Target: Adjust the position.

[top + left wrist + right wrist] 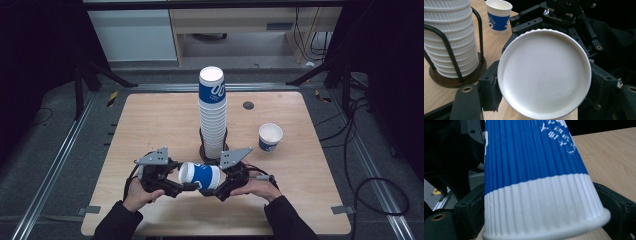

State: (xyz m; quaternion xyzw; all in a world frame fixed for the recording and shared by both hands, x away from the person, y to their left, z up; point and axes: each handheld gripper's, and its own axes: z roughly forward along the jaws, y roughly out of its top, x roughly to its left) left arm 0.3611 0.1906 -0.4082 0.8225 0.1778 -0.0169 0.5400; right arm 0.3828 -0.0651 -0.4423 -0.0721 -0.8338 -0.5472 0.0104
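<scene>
While the left gripper [189, 186] clamps the base of a blue-and-white cup [200, 175] lying sideways above the table [150, 120], the right gripper [207, 192] has its jaws around the cup's rim end, pads against the ribbed wall. Just behind stands the tall cup stack [212, 112] in its wire holder [454, 77], crowding the far side. Rightward, a single upright cup [270, 137] stands well apart; bare wood lies left and near.
</scene>
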